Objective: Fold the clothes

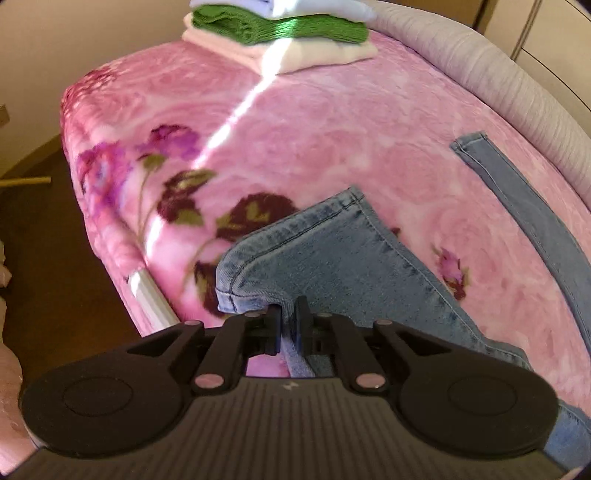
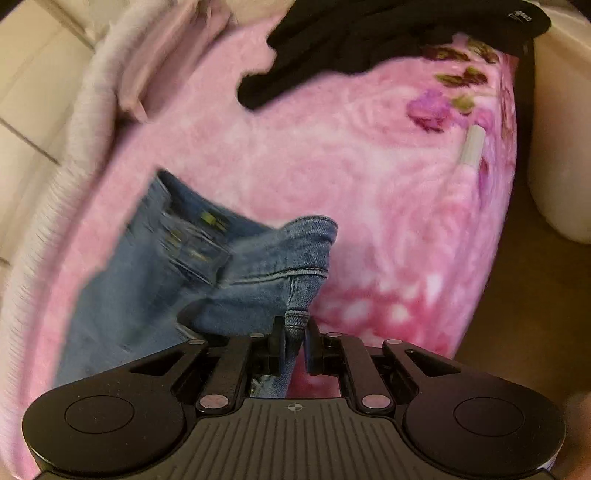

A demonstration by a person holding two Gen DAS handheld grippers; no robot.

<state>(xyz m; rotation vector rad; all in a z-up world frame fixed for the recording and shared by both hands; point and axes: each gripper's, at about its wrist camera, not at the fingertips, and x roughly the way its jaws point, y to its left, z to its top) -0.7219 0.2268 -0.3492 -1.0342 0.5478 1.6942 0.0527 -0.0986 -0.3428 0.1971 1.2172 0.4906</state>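
The left gripper has its fingers clenched on a hem of the blue jeans, at lower centre. The right gripper likewise grips a denim edge. The jeans lie on the pink floral blanket of the bed. Step in hand, as judged: carrying gripped edges over for a fold. Next move requires aligning edges before release. Folded stack sits upper centre.

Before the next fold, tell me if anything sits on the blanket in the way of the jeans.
Nothing visible does. Both the left gripper and right gripper are already shut on the jeans. The pink blanket ahead is bare; the folded stack and the black garment lie at the far ends.
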